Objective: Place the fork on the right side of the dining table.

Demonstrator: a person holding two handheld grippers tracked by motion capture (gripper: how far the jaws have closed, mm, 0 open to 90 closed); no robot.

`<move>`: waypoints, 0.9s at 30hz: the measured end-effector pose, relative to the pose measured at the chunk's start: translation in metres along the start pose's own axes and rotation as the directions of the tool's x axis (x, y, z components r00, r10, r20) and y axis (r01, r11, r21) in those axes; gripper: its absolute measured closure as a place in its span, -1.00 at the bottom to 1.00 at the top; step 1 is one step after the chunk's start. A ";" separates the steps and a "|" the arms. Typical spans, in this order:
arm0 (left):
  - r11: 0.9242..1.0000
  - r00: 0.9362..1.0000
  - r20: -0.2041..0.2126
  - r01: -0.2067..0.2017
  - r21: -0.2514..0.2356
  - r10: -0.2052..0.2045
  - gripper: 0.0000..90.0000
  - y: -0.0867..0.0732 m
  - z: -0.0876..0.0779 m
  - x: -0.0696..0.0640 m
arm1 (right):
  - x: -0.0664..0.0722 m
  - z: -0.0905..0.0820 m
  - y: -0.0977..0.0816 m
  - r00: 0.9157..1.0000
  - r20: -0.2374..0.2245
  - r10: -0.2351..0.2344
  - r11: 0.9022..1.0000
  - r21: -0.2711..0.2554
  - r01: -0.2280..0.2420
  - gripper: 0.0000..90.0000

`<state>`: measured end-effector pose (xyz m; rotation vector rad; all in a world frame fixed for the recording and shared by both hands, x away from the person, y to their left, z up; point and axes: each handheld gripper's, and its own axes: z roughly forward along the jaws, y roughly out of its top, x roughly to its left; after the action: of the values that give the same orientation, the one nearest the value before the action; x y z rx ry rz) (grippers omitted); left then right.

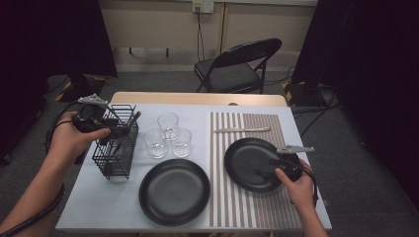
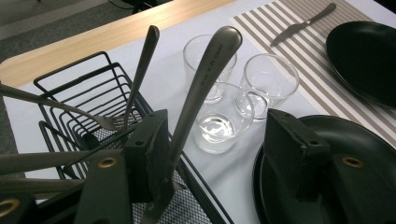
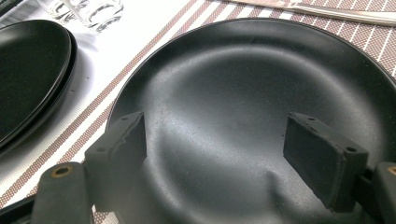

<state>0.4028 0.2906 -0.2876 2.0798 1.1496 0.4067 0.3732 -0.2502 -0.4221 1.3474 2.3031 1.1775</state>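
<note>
A black wire basket [image 1: 118,153] [image 2: 84,93] at the table's left holds several pieces of metal cutlery. My left gripper [image 1: 116,129] [image 2: 217,133] is at its top, open. A long metal handle [image 2: 205,79] leans against the left jaw's pad, and the other jaw stands well away from it. A second handle [image 2: 142,60] and a fork [image 2: 56,105] rest in the basket behind. My right gripper [image 1: 264,167] [image 3: 217,130] hangs open just over the black plate [image 1: 244,160] [image 3: 243,84] on the striped placemat [image 1: 247,207], with nothing gripped.
Three clear glasses [image 1: 168,136] [image 2: 219,119] stand just right of the basket. A second black plate [image 1: 174,190] [image 2: 369,144] lies near the front edge. A knife [image 1: 242,130] [image 2: 299,25] lies on the placemat's far end. A folding chair [image 1: 237,64] stands beyond the table.
</note>
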 end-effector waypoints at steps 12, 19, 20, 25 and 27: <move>1.000 1.000 -0.018 0.022 -0.009 -0.022 -0.03 0.005 0.008 0.012 | 0.000 -0.001 0.000 1.000 0.001 0.000 1.000 -0.005 0.000 -0.53; 0.999 0.999 -0.024 0.034 -0.014 -0.034 -0.01 0.010 0.011 0.014 | 0.000 -0.002 0.001 1.000 0.006 -0.004 1.000 -0.010 0.004 -0.53; 0.999 0.999 -0.023 0.033 -0.012 -0.034 -0.01 0.011 0.012 0.014 | 0.000 -0.002 0.001 1.000 0.006 -0.005 1.000 -0.013 0.005 -0.53; 0.999 0.999 -0.033 0.032 -0.012 -0.033 0.01 0.014 0.013 0.016 | 0.000 -0.002 0.001 1.000 0.007 -0.009 1.000 -0.018 0.009 -0.53; 0.999 0.999 -0.037 0.036 -0.016 -0.036 0.01 0.015 0.014 0.019 | 0.001 -0.002 0.001 1.000 0.004 -0.009 1.000 -0.017 0.009 -0.53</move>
<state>0.4302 0.2946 -0.2872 2.0434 1.2009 0.4376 0.3726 -0.2507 -0.4195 1.3310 2.2887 1.1885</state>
